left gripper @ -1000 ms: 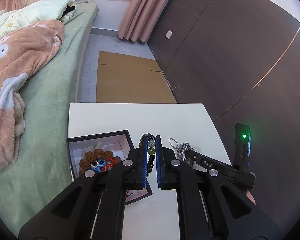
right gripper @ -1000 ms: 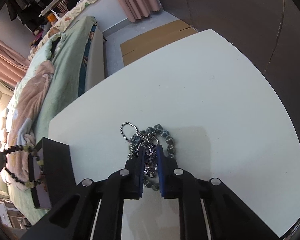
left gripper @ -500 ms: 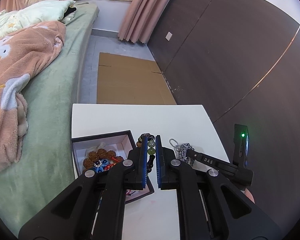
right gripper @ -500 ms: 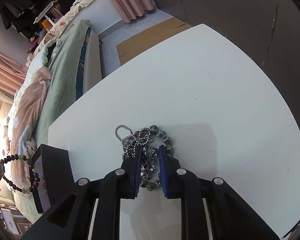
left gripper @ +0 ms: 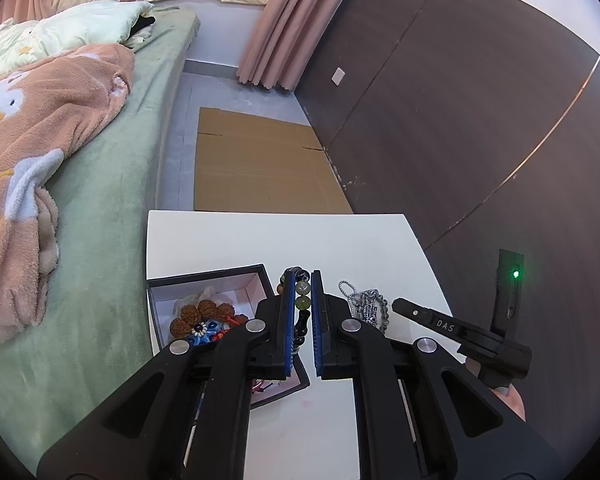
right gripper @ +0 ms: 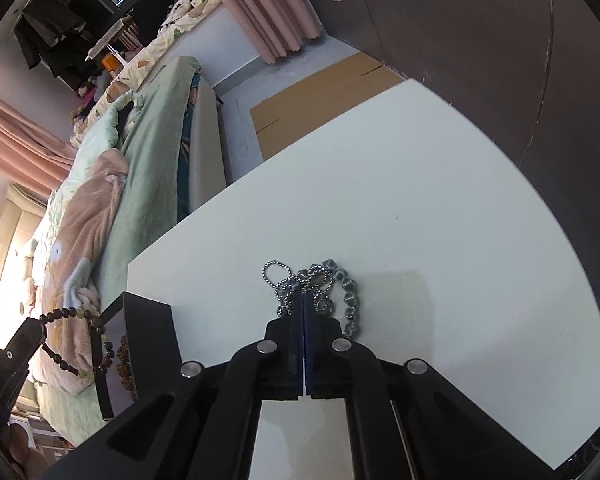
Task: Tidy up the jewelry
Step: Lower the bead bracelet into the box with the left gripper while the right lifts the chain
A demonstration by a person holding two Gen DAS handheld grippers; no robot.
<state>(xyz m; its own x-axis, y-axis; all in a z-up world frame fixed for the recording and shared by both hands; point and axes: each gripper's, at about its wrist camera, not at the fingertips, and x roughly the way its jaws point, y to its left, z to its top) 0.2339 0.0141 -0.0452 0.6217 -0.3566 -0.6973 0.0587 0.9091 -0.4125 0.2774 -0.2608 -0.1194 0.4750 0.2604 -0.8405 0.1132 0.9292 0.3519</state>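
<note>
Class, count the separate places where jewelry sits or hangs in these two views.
3: beaded bracelet in left gripper; pieces in black box; silver chain pile on table; pile may hide more.

Left tongs [left gripper: 303, 286] clamped on beaded bracelet [left gripper: 302, 300] beside open jewelry box [left gripper: 208, 280].

Table [right gripper: 440, 208] far half bare; box [right gripper: 148, 332] blocks left edge.
</note>
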